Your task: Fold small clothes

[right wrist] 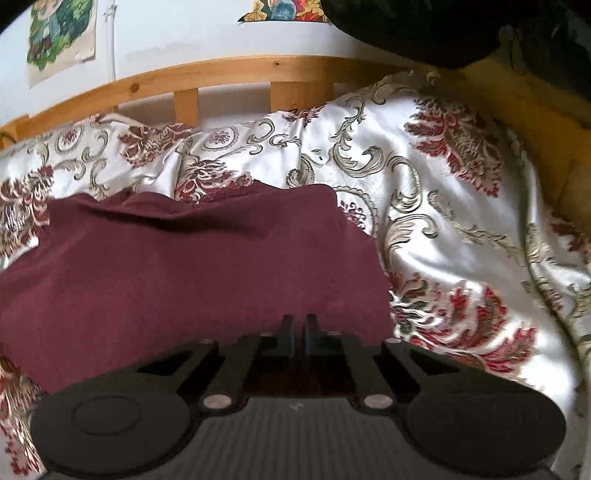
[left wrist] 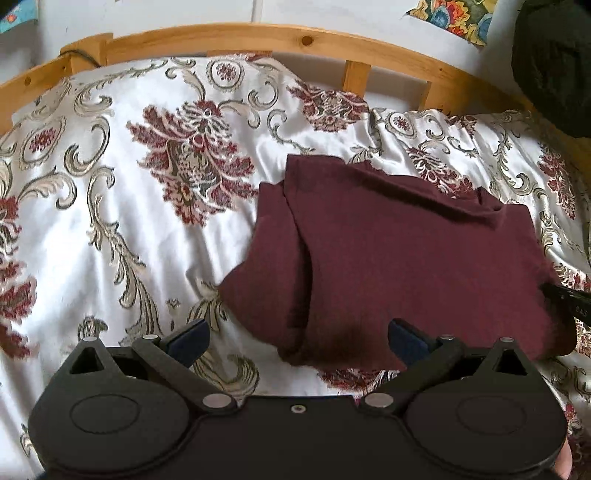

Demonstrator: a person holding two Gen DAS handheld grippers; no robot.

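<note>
Maroon garment folded on bedspread, left gripper fingers wide, right gripper pinching its near edge

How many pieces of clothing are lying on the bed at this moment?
1. A maroon garment lies partly folded on the patterned bedspread, in front of the wooden headboard. The right gripper is at its near edge. Other clothes may lie out of view.

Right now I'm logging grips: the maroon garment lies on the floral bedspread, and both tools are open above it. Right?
Not quite. The garment does lie on the bedspread, and the left tool is open, but the right tool is shut, as the right wrist view shows.
</note>
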